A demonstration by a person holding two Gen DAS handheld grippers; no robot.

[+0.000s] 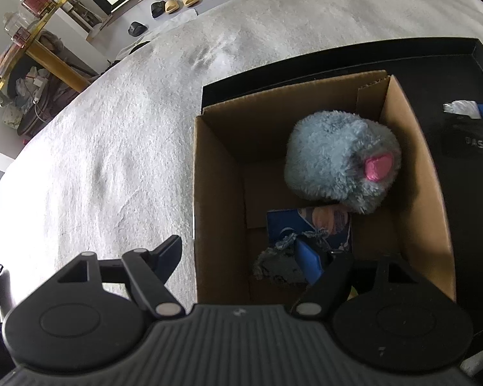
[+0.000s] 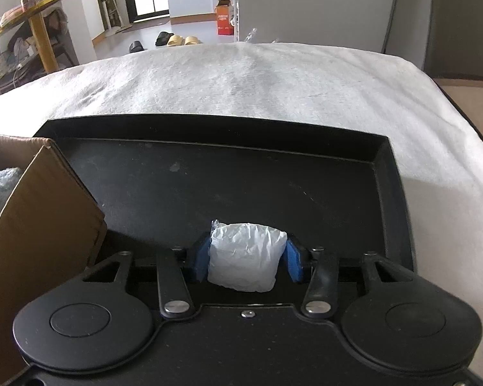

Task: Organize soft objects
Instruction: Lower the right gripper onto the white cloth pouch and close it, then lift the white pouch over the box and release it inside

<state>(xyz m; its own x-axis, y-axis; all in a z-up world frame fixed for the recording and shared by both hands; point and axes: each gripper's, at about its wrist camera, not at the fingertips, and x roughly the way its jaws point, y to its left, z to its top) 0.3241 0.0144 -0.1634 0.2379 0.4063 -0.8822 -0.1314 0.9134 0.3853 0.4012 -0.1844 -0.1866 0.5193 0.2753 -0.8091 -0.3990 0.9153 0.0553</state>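
Between the right gripper's (image 2: 246, 259) blue pads sits a crumpled white tissue packet (image 2: 244, 257), clamped above the shallow black tray (image 2: 383, 173). Carrying looks underway; next, swing it left into the brown cardboard box (image 1: 219, 193). Left gripper (image 1: 241, 257) gapes wide astride the box's wall, empty.

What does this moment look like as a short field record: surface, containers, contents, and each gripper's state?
surface: white blanket
containers: cardboard box beside black tray
box contents: grey plush toy, blue card, other soft items
left gripper: open, straddling the box's left wall, holding nothing
right gripper: shut on white packet, over the tray
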